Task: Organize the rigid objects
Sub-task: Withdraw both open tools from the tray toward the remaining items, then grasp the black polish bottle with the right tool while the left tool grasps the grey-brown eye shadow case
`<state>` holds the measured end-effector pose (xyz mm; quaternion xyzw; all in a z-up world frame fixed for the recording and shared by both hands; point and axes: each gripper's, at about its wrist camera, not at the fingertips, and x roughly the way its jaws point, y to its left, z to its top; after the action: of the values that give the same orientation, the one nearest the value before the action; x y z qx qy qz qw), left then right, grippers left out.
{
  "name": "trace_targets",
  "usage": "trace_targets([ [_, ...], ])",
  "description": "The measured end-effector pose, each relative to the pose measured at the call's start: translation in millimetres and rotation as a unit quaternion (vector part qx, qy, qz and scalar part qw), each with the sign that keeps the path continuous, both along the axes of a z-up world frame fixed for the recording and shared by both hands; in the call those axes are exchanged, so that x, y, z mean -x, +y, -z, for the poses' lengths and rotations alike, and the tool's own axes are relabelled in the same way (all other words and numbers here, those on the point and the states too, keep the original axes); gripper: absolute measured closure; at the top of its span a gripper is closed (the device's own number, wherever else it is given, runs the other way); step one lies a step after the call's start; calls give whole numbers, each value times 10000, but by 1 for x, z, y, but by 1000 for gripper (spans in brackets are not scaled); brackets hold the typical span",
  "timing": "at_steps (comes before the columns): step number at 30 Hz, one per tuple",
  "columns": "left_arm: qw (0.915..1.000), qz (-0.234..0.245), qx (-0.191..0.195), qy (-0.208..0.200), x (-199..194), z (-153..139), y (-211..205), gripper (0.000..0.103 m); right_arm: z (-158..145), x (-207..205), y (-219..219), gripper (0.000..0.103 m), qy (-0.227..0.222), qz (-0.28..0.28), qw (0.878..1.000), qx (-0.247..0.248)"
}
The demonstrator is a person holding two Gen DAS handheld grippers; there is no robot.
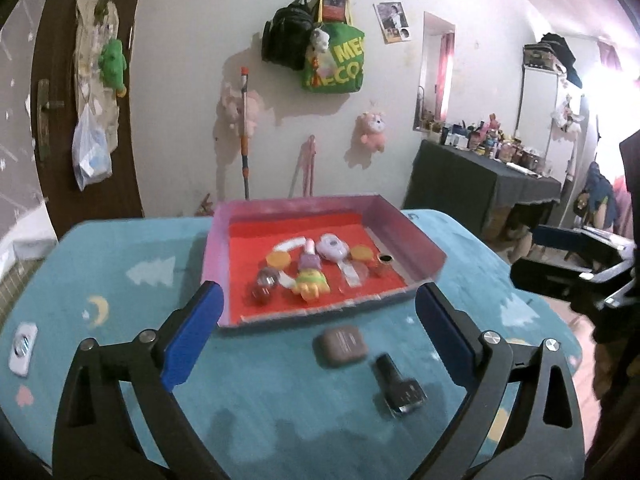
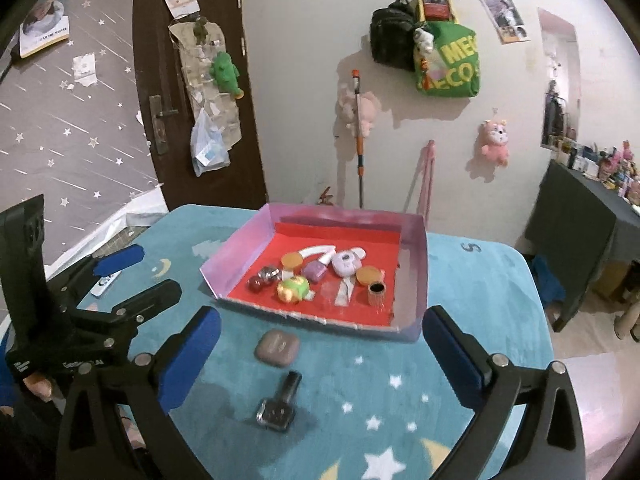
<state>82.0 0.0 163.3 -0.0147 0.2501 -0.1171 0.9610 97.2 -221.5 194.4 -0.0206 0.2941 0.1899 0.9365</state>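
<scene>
**Both grippers wide and empty, tray loaded, two items loose on the table**

Hard to read: fisheye bends the edges in both views, and motion blur softens the tray contents. The clear plastic piece in the tray's near half is barely legible. The left wrist view only catches the right gripper as a dark blurred mass cut off at 3 o'clock. The person shows only as fingertips under the left gripper's handle, at 8 o'clock in the right wrist view.

Tray (image 2: 416, 276) (pink walls, red floor) sits on the blue table cover (image 2: 460, 360) at 12 o'clock from both grippers. Inside, all clustered mid-floor:
- orange disc (image 2: 292, 260) at the cluster's 10 o'clock, second orange disc (image 2: 369, 275) at 3 o'clock
- lilac toy watch (image 2: 347, 263) with white strap, centre-back
- green-yellow toy (image 2: 294, 290) at the front, dark red bead (image 2: 255, 284) and a silvery bead just beside it at 9 o'clock
- small ribbed cup (image 2: 376, 293), upright, dark mouth up, at 4 o'clock near the right wall

Outside the tray, at 6 o'clock from its front wall: brown rounded case (image 2: 277, 348) lying flat, then the dark nail-polish bottle (image 2: 279, 404) on its side, nearer the cameras, apart from the case.

Left gripper (image 1: 320, 336): jaws spread wide, nothing between the blue pads. Right gripper (image 2: 322, 354): same, wide and empty. Both hover over the near table edge, case and bottle in front of them, not touched.

White flat gadget (image 1: 23, 348) lies on the cover at 9 o'clock, well apart.
</scene>
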Motion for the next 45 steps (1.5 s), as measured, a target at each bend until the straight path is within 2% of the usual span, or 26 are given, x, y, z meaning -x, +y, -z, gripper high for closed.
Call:
trace_targets([
  [7,9997,-73,-69,239,12,36,-2,5,41,16,-1,0,107,202,9997,13],
  [16,9969,-279,-39,738,0,82,5,5,95,6,-1,0,324,485,9983,55],
  [18,9950,-336,3,943,-5,94,7,5,105,1,-3,0,424,552,9976,57],
  [23,9926,-334,44,1168,-12,111,6,5,123,-7,-5,0,615,641,9960,50],
  [30,9919,-341,-5,1226,-19,116,4,5,137,-13,-5,0,744,721,9945,148],
  [40,9916,-344,6,1247,-20,117,6,5,140,-17,-5,0,838,732,9938,63],
  [45,9912,-485,-57,1227,-21,113,15,5,140,-18,3,0,955,500,9942,-62],
])
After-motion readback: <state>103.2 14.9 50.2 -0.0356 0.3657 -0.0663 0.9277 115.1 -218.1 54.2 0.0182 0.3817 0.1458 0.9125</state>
